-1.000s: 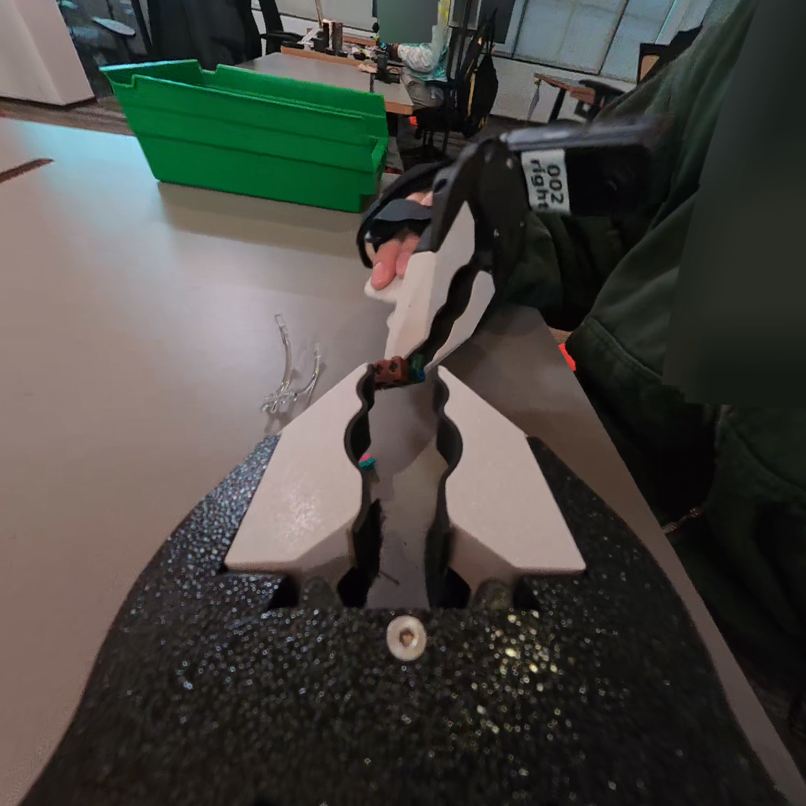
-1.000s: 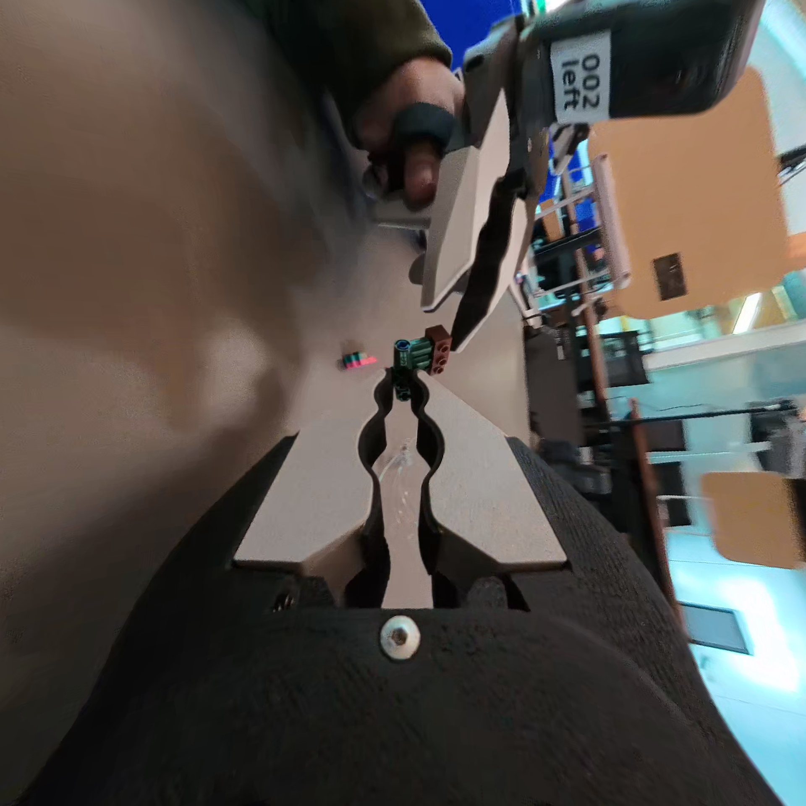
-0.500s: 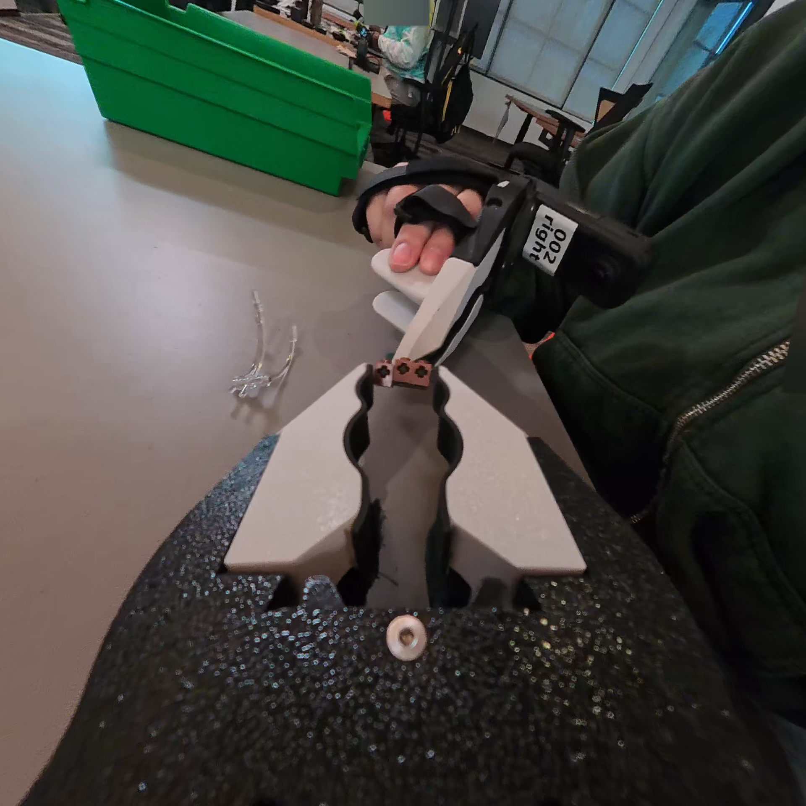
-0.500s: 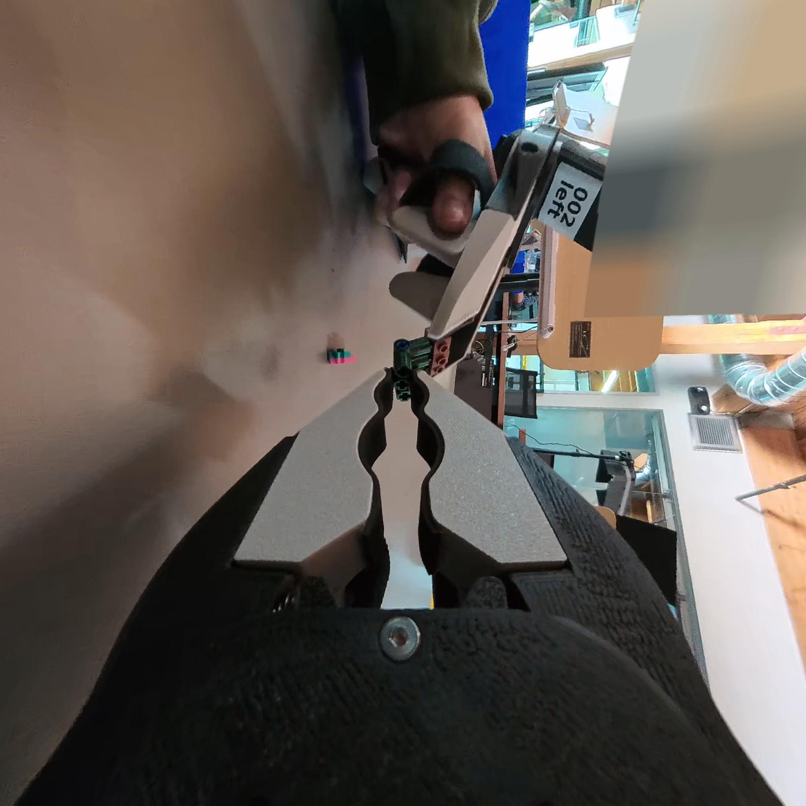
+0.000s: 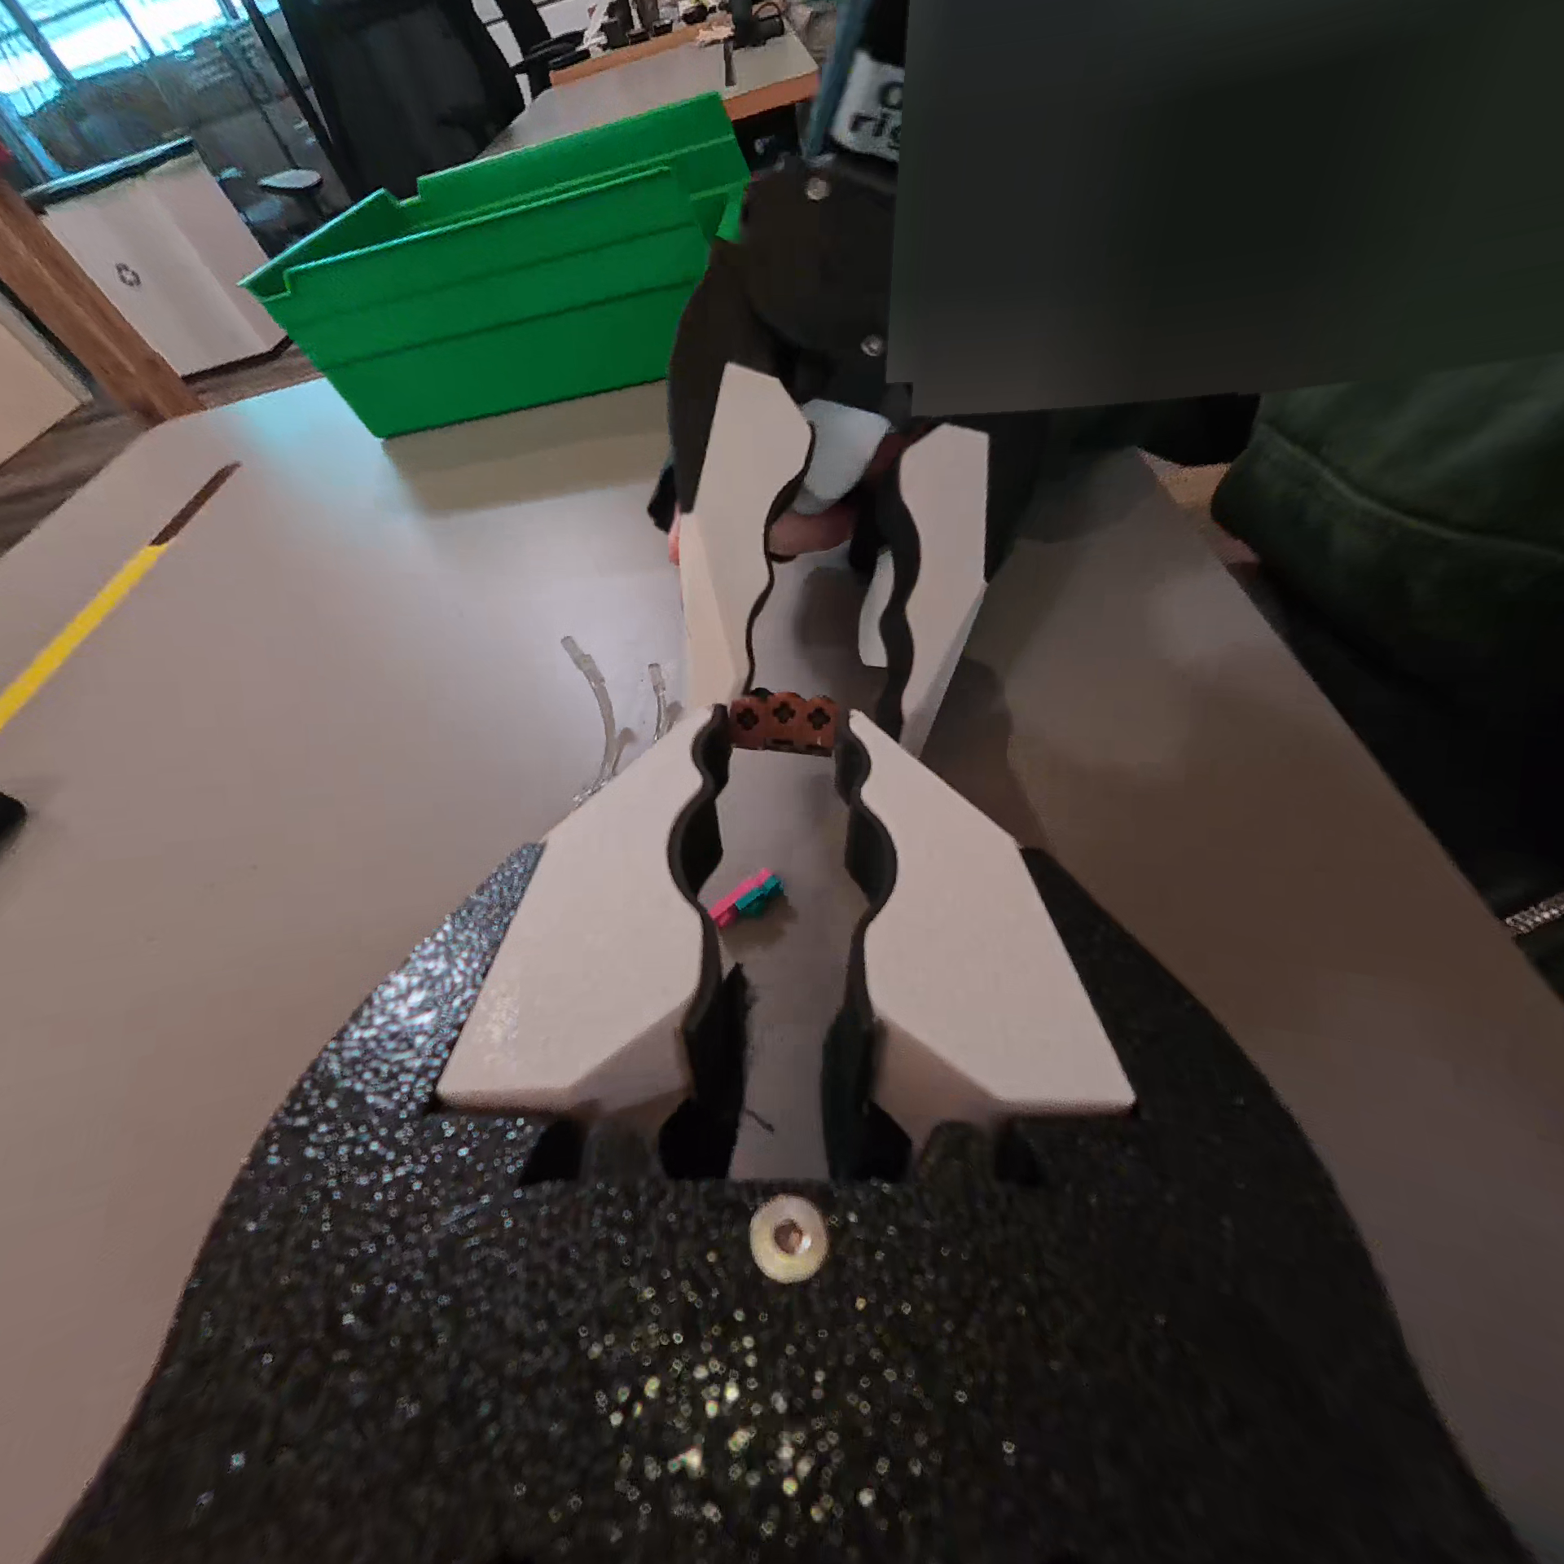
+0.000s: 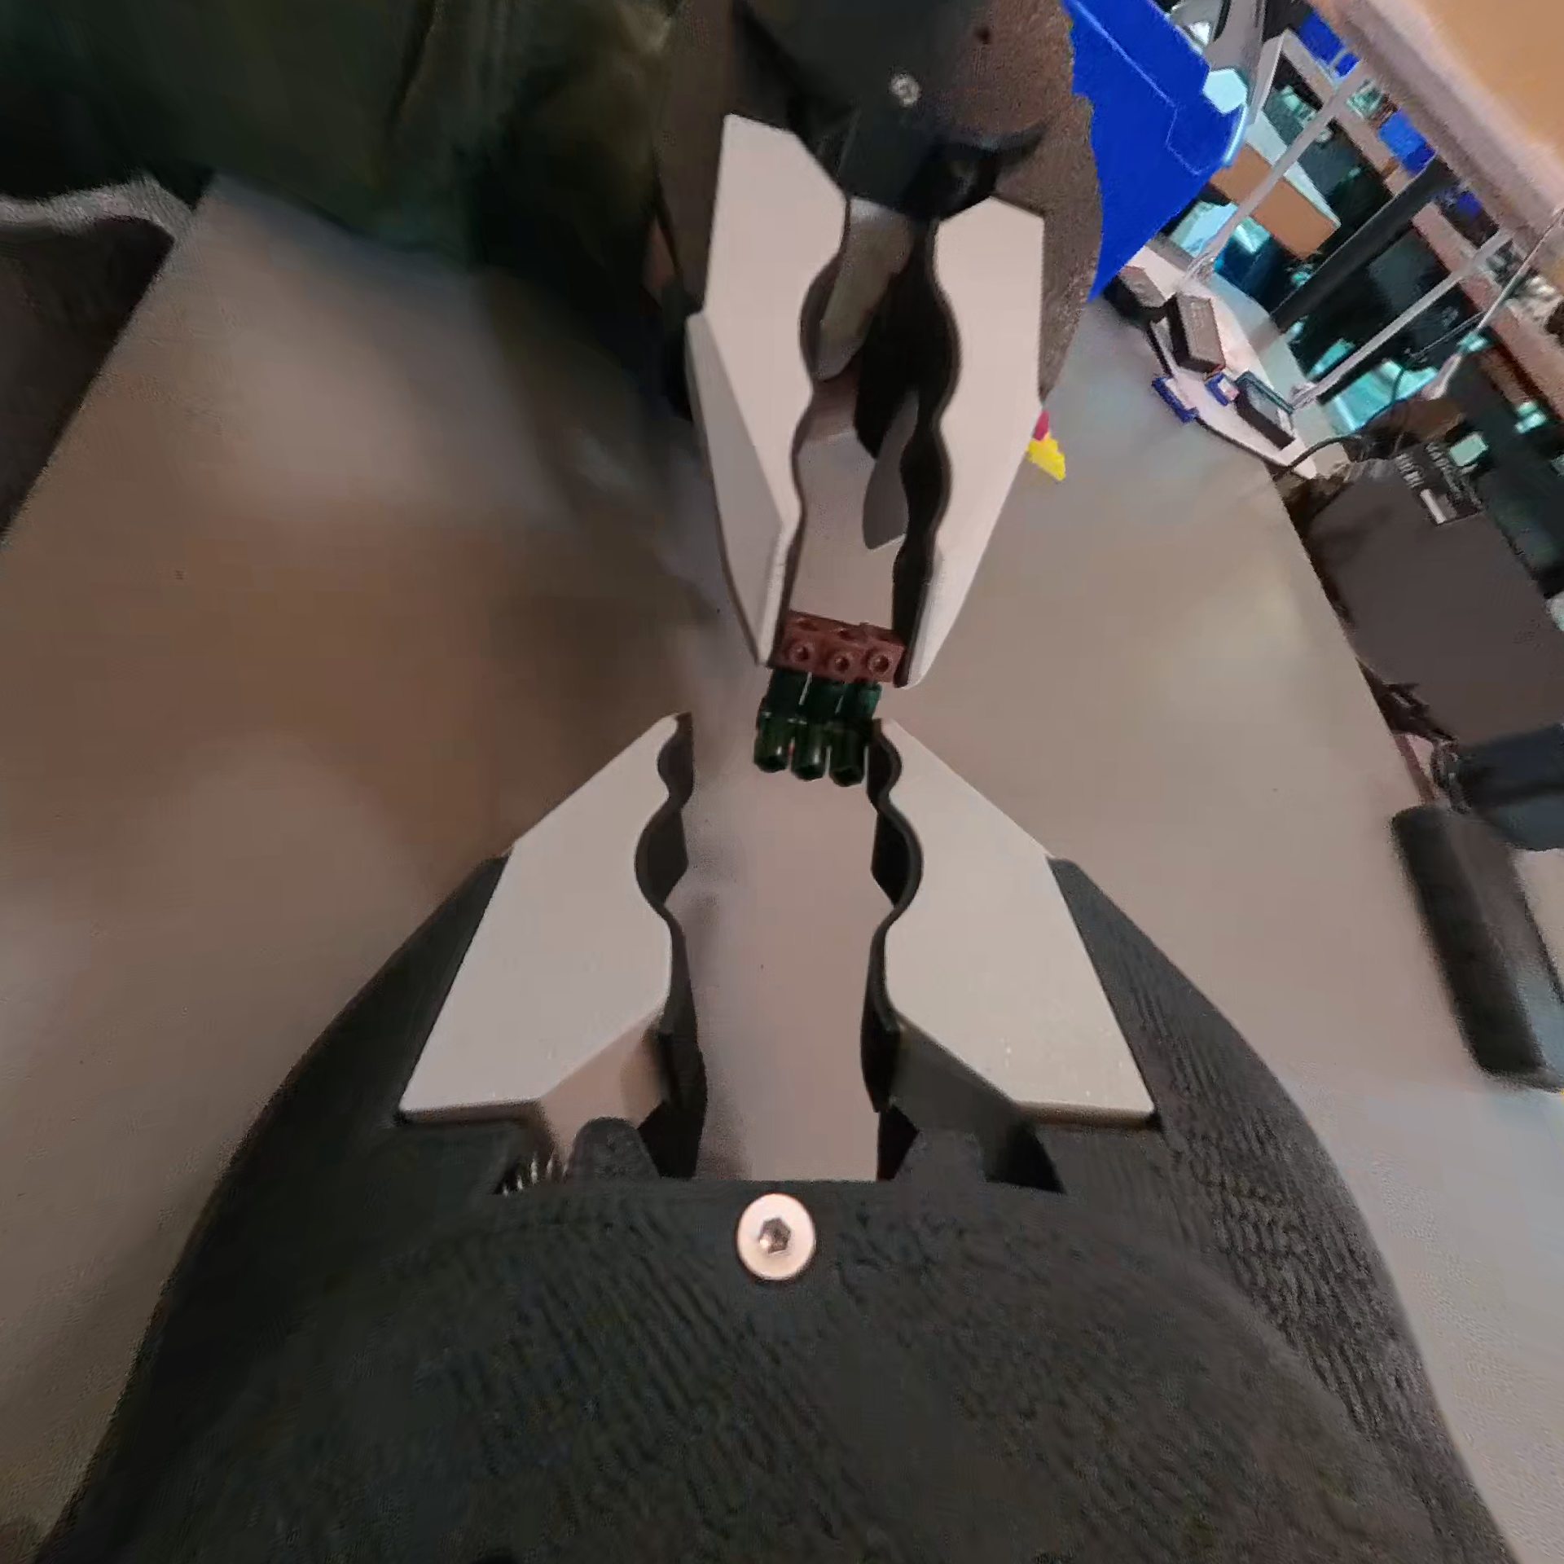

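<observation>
Writing first: a white cabinet at far left in the left wrist view carries a small grey symbol, and a white label with dark print sits on the black body of the right gripper, half cut off by a blur patch. A black box at far right in the right wrist view also bears small pale print.

Left wrist view, left to right: yellow tape strip on the pale grey counter; green plastic bin at the far edge; clear curved plastic pieces lying just left of the fingertips. Left gripper: pale grey fingers part-closed, tips pinching a small brown brick with three cross-shaped holes, held off the counter. Below, seen through the gap, a small pink and teal block lies on the counter. Right gripper faces it from beyond, tips pointing down toward the brick, fingers spread.

Right wrist view: dark green sleeve at upper left. The left gripper comes down from the top, clamped on the brown brick; a dark green three-tube piece hangs from the brick's underside. Right gripper: fingers spread wide; the green piece sits between the tips, close to the right-hand tip, contact unclear. Small yellow piece on the counter beyond; blue bin on shelving at upper right.
</observation>
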Tool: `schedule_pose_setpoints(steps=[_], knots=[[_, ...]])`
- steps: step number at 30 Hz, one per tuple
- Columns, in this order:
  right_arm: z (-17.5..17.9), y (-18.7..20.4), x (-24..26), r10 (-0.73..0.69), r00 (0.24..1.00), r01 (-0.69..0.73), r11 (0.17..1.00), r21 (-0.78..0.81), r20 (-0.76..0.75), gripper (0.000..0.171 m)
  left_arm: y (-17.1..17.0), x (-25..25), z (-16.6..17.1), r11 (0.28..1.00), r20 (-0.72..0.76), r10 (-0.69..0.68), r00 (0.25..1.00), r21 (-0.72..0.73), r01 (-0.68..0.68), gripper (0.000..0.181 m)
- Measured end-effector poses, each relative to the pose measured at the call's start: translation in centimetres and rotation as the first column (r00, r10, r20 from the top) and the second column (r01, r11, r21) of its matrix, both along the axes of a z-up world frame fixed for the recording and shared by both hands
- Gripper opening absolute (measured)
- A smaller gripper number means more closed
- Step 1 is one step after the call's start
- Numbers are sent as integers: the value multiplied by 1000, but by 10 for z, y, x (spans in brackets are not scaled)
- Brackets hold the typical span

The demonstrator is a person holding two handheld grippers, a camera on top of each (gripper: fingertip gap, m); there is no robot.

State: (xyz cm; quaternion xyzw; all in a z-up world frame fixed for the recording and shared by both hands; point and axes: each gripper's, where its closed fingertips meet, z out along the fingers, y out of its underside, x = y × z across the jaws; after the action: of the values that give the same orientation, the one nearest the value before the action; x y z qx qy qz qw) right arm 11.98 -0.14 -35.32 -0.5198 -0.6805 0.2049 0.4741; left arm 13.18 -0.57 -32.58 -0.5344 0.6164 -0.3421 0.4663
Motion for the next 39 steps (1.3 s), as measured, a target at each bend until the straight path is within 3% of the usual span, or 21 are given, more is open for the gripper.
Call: schedule_pose_setpoints(steps=[2, 7, 10, 12, 16, 22, 27, 30, 34, 36, 39], knots=[[0, 3, 1, -16, 1000, 16, 1000, 11, -1, 26, -2, 1, -3, 1000, -17, -11, 1000, 17, 11, 23], [1, 12, 2, -53, 999, 51, 991, 126, 13, 24, 2, 2, -2, 998, 8, 19, 1000, -57, -18, 23], [3, 21, 5, -92, 995, 81, 961, 264, 28, 24, 9, 0, 1, 965, 34, 65, 997, -256, -54, 44], [3, 27, 6, -125, 991, 98, 924, 368, 52, 24, 18, -2, 3, 901, 61, 119, 991, -426, -82, 60], [-1, 33, 7, -166, 980, 87, 858, 506, 113, 24, 20, 1, 0, 810, 73, 144, 987, -582, -75, 55], [2, 40, 7, -227, 963, 81, 761, 643, 147, 24, 20, 9, -22, 856, -85, 203, 975, -468, -219, 20], [4, 44, 8, -260, 953, 77, 702, 708, 154, 24, 24, 8, -26, 866, -110, 240, 964, -426, -264, 14], [5, 40, 8, -221, 967, 100, 780, 618, 123, 26, 28, 5, -28, 921, -131, 257, 957, -266, -284, 10], [11, 24, 12, -78, 997, 71, 962, 264, 16, 36, 30, -1, -34, 973, -195, 225, 955, -13, -232, 10], [11, 18, 13, -33, 999, 34, 992, 118, -7, 29, 21, 1, -34, 987, -191, 160, 968, 3, -162, 10], [5, 9, 13, 16, 1000, -18, 996, 82, 22, 19, 13, 4, -38, 995, -210, 95, 973, 63, -84, 10]])
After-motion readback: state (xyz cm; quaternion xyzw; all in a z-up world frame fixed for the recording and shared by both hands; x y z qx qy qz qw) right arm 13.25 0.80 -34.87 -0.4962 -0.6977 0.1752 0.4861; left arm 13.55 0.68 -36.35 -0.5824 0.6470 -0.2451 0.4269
